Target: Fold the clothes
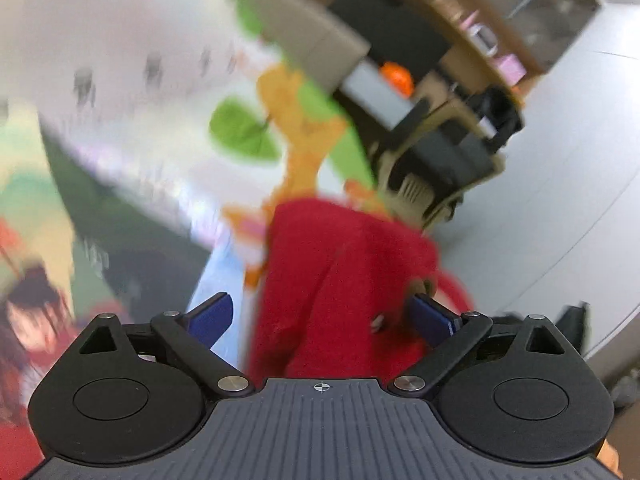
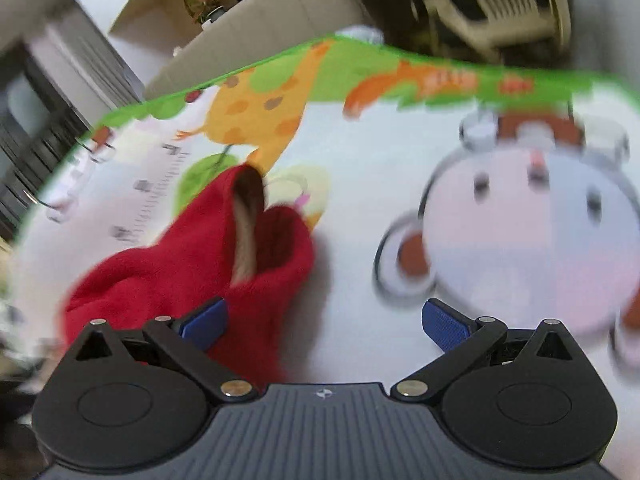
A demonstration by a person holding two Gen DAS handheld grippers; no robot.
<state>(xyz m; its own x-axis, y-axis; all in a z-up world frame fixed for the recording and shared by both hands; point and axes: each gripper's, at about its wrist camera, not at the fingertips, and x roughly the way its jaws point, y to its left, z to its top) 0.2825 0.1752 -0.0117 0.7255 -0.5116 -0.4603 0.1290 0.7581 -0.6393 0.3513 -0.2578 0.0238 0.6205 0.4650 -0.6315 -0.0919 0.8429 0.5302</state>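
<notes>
I have both tongs spread wide, neither pinching anything. The left gripper [image 1: 322,314] hangs over the red fleece garment [image 1: 340,280], which fills the gap between its blue pads [image 1: 212,316]; the cloth looks close to the right-hand pad, but the picture is too smeared to say whether it touches. My guess is that I am lined up this way to take an edge of the fleece for a fold.

The right gripper [image 2: 324,320] sits off to one side: in its view the garment [image 2: 192,264] lies bunched toward the left, reaching under the left pad [image 2: 204,320], while the space between the fingers mostly shows the printed play mat [image 2: 360,184]. An opening in the fleece gapes upward there, with a pale lining inside (a cuff or a neck, I cannot tell which).

So the garment lies crumpled on the mat, not yet flat — it wants spreading before any fold. Beyond the mat's edge I make out a beige plastic chair [image 1: 420,184] and grey floor [image 1: 560,160].
</notes>
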